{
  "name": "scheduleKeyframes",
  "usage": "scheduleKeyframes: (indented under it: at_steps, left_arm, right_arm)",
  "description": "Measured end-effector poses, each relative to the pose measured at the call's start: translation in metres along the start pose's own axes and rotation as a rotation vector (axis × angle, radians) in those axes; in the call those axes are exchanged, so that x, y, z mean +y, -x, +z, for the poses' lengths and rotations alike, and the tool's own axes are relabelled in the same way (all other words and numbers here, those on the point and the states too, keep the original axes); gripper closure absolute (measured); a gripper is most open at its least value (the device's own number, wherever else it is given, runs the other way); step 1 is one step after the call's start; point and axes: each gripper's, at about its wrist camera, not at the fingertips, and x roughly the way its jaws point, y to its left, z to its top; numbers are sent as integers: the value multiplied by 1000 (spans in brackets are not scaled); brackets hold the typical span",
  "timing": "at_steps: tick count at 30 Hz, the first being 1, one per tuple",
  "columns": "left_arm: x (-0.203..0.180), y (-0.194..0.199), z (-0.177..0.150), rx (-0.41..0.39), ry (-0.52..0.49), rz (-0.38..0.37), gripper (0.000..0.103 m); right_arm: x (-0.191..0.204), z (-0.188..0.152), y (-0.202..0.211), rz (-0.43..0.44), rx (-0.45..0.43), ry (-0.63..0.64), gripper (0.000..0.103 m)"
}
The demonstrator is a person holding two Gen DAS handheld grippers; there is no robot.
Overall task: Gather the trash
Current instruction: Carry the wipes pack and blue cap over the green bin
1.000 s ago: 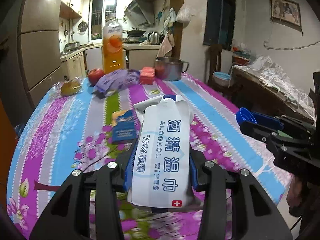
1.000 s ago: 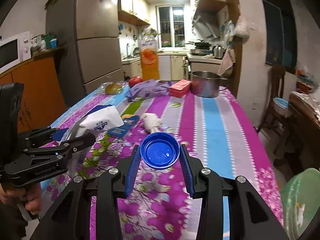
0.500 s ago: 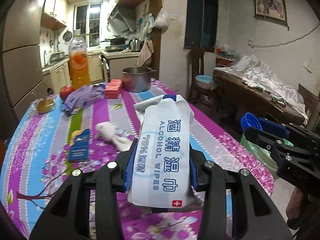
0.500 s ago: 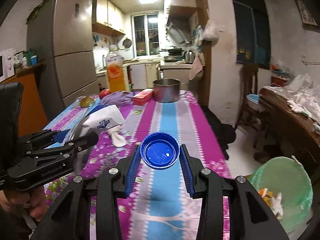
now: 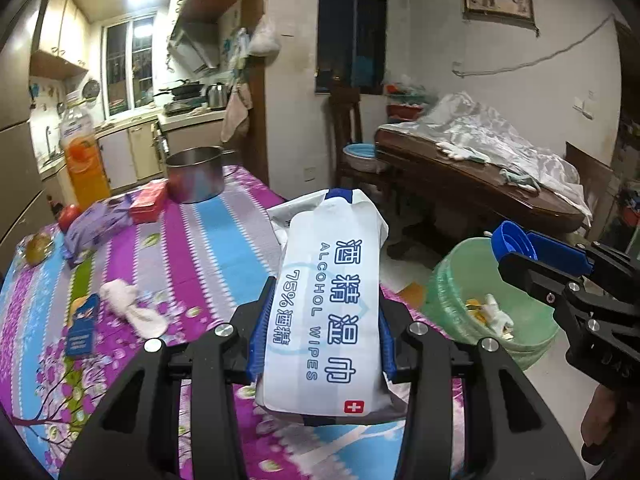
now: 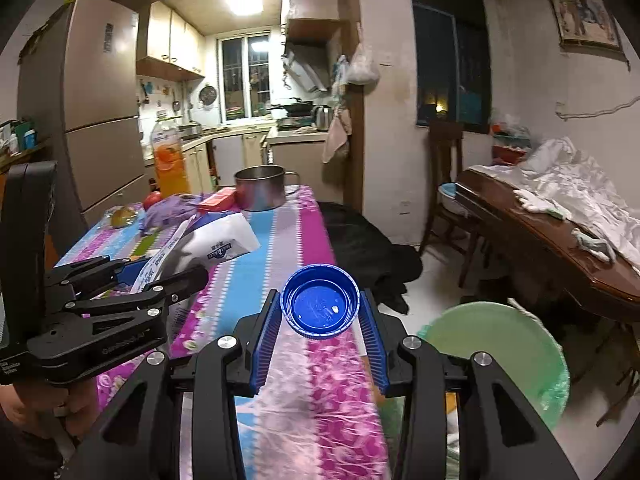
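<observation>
**Both grippers carrying trash beside the green bin**

We are holding the left gripper (image 5: 322,336) tilted downward over the counter's (image 5: 224,216) near right corner, its fingers (image 5: 259,336) clamped on a white alcohol wipes pack (image 5: 328,312) standing upright between the pads. In the right wrist view a hand (image 6: 44,408) is gripping that gripper's handle at the lower left. Right of it, we are holding the right gripper (image 6: 320,320) pointing down past the counter's right edge, its fingers (image 6: 264,340) pinching a blue bottle cap (image 6: 320,302), open side facing the camera.

On the counter a crumpled tissue (image 5: 132,308) and a blue card (image 5: 82,330) are lying left of the pack; a steel pot (image 5: 196,174) is standing at the far end.

The green-lined bin (image 5: 484,300) is sitting on the floor just right of the counter, scraps lying in its bottom. Bare floor is showing between counter, bin and a dark wooden table (image 5: 472,188).
</observation>
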Motion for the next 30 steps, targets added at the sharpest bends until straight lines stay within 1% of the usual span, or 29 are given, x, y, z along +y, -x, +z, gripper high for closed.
scheduleKeyframes:
  at_steps: [4, 16, 22, 30]
  left_arm:
    - [-19, -11, 4, 12, -24, -16, 62]
    - [-68, -35, 13, 40, -77, -68, 62]
    - [-100, -44, 21, 45, -116, -110, 62]
    - [-135, -69, 28, 88, -149, -182, 62]
  right_arm:
    - [-21, -4, 9, -25, 2, -15, 62]
    - [-79, -12, 16, -97, 29, -64, 62]
    - [-113, -17, 11, -150, 77, -99, 62]
    - [-159, -24, 3, -187, 155, -149, 62]
